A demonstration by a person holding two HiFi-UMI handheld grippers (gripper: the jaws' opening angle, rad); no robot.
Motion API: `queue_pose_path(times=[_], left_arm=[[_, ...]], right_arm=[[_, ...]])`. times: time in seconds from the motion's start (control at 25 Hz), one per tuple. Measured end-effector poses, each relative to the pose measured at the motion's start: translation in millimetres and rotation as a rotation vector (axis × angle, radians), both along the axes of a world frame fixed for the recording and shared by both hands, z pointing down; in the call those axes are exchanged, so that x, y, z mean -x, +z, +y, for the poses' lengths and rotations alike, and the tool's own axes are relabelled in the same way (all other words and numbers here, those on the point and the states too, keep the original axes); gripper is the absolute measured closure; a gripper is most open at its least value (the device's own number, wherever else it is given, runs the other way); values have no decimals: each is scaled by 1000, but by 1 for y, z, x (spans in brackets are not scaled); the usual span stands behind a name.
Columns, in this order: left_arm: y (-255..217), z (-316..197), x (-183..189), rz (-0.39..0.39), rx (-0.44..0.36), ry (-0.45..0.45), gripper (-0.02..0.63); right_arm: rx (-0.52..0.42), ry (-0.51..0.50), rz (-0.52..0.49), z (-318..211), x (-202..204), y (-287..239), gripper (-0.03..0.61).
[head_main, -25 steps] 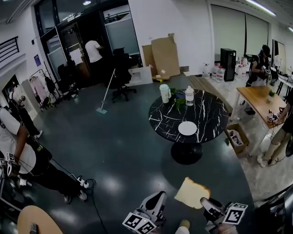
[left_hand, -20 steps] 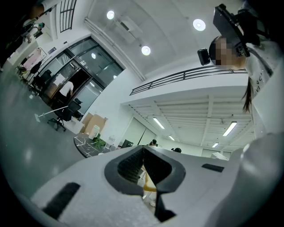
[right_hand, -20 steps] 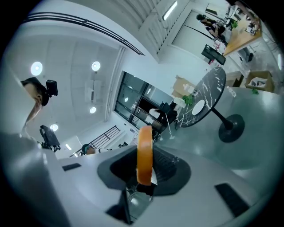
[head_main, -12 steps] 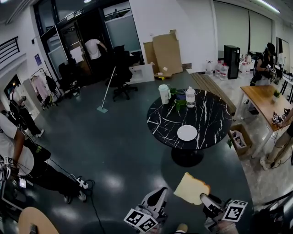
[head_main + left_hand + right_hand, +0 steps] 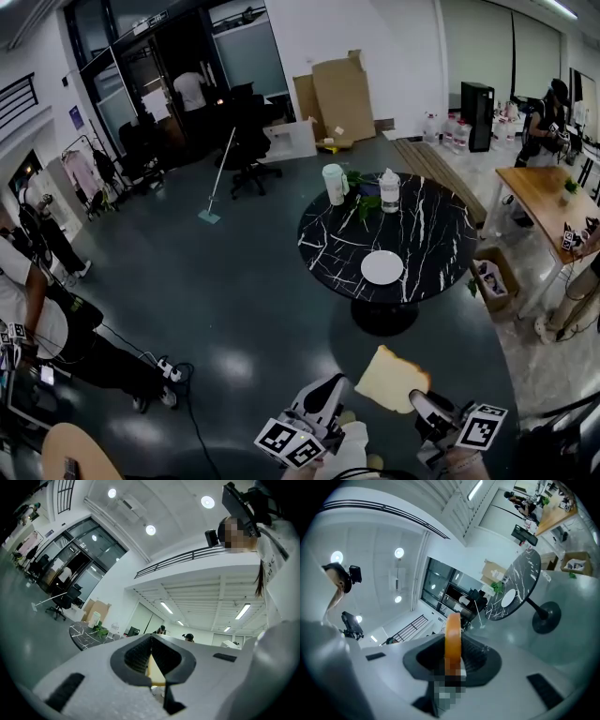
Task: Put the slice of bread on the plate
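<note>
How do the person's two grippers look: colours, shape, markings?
The left gripper and the right gripper have pale grey bodies with black ribbed jaw pads. Each carries a white cube with black square markers.

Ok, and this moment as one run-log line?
stage: bread held, short of table | right gripper: shut on slice of bread | left gripper: jaws together | plate: empty, on black table | placement: not yet done

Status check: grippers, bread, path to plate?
Right gripper shut on slice of bread, carried over the floor. Left gripper shut, empty. Plate bare on black marble table ahead; nothing between.
</note>
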State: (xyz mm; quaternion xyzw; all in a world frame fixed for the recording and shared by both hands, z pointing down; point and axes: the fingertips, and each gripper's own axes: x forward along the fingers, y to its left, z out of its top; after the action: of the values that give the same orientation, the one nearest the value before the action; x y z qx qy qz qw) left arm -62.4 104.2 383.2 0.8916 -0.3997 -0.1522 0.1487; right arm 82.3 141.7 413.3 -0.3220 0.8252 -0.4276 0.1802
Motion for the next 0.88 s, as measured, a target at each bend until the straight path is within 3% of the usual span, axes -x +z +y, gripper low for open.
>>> queue_pose_path(times=[0.2,0.88], left_arm=[[7,-23,-8,9,20,14,606],[5,-181,-27,14,35,94,607]], right_arm=[[27,10,7,-21,-6,8,489],[86,56,14,-165,-3,9,489]])
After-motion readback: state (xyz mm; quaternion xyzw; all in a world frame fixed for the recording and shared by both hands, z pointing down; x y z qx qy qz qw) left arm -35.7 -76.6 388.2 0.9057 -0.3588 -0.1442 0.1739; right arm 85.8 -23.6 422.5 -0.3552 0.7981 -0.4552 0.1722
